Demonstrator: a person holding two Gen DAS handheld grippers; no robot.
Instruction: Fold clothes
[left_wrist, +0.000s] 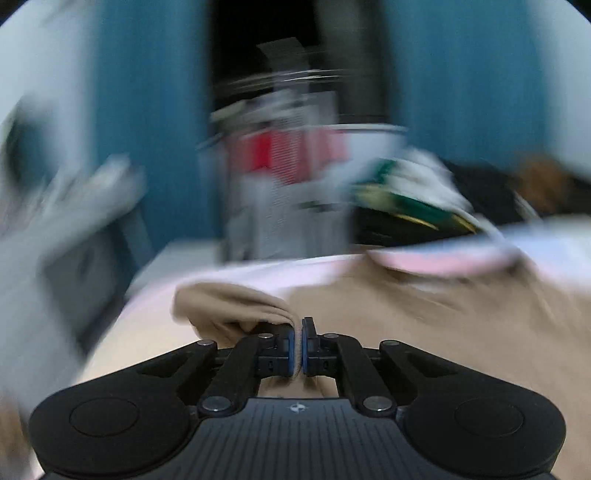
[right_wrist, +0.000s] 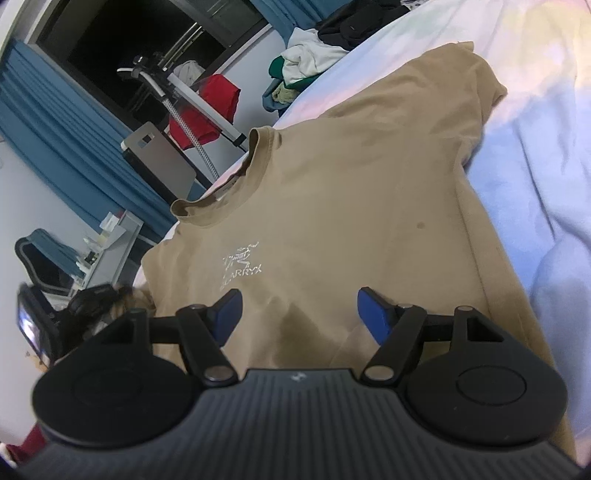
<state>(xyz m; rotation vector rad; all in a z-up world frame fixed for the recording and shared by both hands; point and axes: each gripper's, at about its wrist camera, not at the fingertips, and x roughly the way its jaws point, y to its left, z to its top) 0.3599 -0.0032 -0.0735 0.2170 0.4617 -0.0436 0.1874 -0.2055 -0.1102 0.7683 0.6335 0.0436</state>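
Each claw, left claw (left_wrist: 298, 341) and right claw (right_wrist: 298, 314), has a matte black ribbed body with a small white emblem, two round black discs at its sides, black linkage arms joined by silver screws, and blue finger pads (right_wrist: 371, 314)

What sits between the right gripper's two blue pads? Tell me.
Only the tan T-shirt lying flat beneath; the right gripper stands open with nothing pinched, as the right wrist view shows.

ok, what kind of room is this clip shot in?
Most likely a bedroom. A tan T-shirt is spread on a bed sheet, a heap of clothes lies behind it, and blue curtains frame a dark window.
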